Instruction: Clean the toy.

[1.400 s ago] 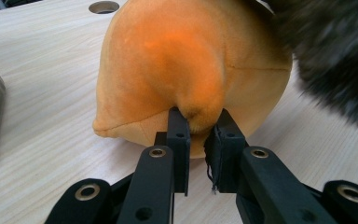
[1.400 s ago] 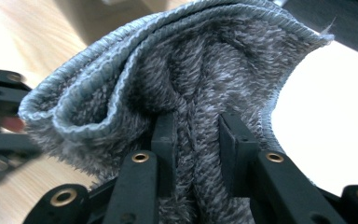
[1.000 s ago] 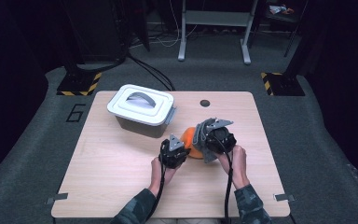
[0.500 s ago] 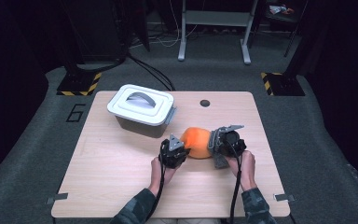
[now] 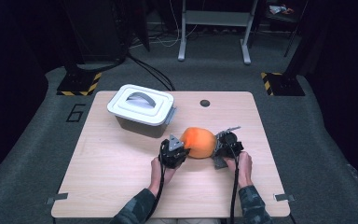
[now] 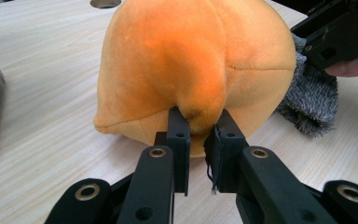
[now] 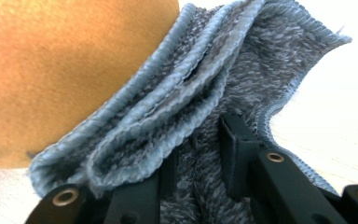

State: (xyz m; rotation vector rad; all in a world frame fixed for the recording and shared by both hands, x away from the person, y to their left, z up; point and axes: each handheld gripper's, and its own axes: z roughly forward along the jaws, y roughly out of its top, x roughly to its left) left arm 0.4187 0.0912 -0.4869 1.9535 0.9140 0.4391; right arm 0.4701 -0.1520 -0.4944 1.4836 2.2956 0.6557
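Orange plush toy point(image 5: 198, 142) sits on the pale wood-grain desk point(image 5: 112, 172), right of centre and near the person's edge. Shape: rounded, dome-like, with stitched seams dividing the short velvety pile into panels; one seam runs to a small pointed corner low on its side in the left gripper view.

Left claw point(image 6: 199, 135): jaws nearly shut, pinching a small pucker of the orange plush low on the toy. The fabric bunches into a dimple between the black matte fingers point(image 6: 179, 135). A frayed thread hangs off one pad. In the high view this claw point(image 5: 181, 148) meets the toy's left side.

Right claw point(image 7: 198, 154): narrowly set, closed on a grey knitted cloth point(image 7: 205, 98). The cloth is fuzzy and marled, grey with lighter flecks, folded into several layers whose edges are bound with a ribbed blue-grey hem. It lies pressed against the toy's orange flank. In the high view the claw point(image 5: 218, 148) is at the toy's right side; in the left gripper view the cloth point(image 6: 310, 100) shows as a shaggy tuft touching the desk behind the toy.

White lidded plastic box point(image 5: 142, 109), rectangular with rounded corners and a moulded arched handle in the lid, stands further back left, apart from the toy. A round dark hole point(image 5: 205, 103) is set in the desk near its far edge.
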